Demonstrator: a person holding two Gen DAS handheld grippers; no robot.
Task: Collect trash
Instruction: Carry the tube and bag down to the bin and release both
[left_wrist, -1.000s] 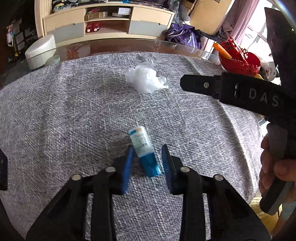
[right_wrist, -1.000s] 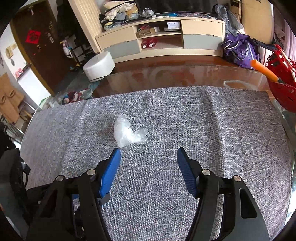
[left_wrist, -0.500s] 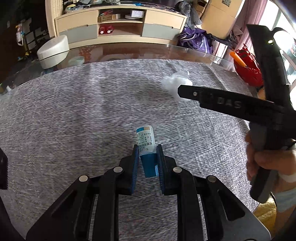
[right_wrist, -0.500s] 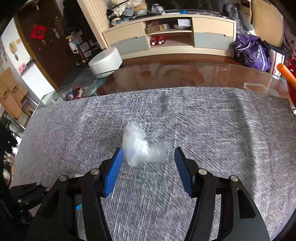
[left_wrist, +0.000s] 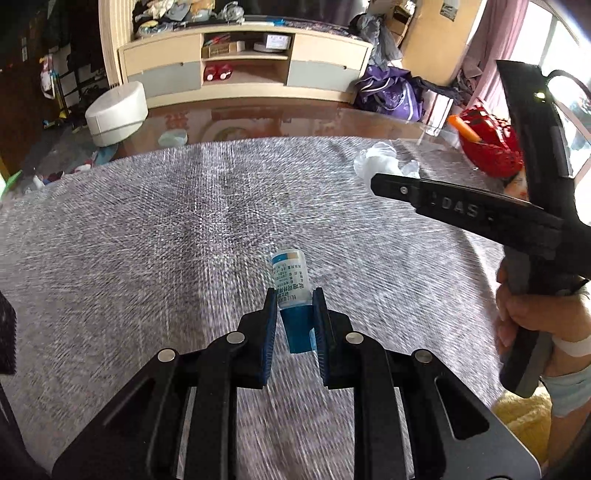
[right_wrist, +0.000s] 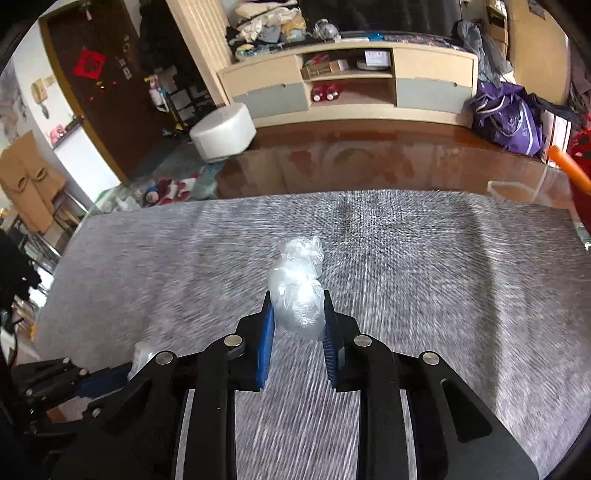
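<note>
My left gripper (left_wrist: 294, 299) is shut on a small bottle (left_wrist: 290, 280) with a white label and blue cap, held above the grey cloth (left_wrist: 147, 229). My right gripper (right_wrist: 297, 299) is shut on a crumpled clear plastic bag (right_wrist: 297, 288), also above the cloth. In the left wrist view the bag (left_wrist: 380, 162) shows at the far right, partly hidden behind the right gripper's black body (left_wrist: 480, 214). In the right wrist view the left gripper's body (right_wrist: 74, 380) shows at the lower left.
The grey cloth covers a glass table (right_wrist: 369, 162). A red basket (left_wrist: 491, 147) with an orange handle stands at the table's right end. Beyond the far edge are a white round stool (left_wrist: 116, 112) and a low cabinet (left_wrist: 243, 62).
My left gripper closed on the bottle and lifted it. My right gripper moved left over the plastic bag, closed on it and raised it.
</note>
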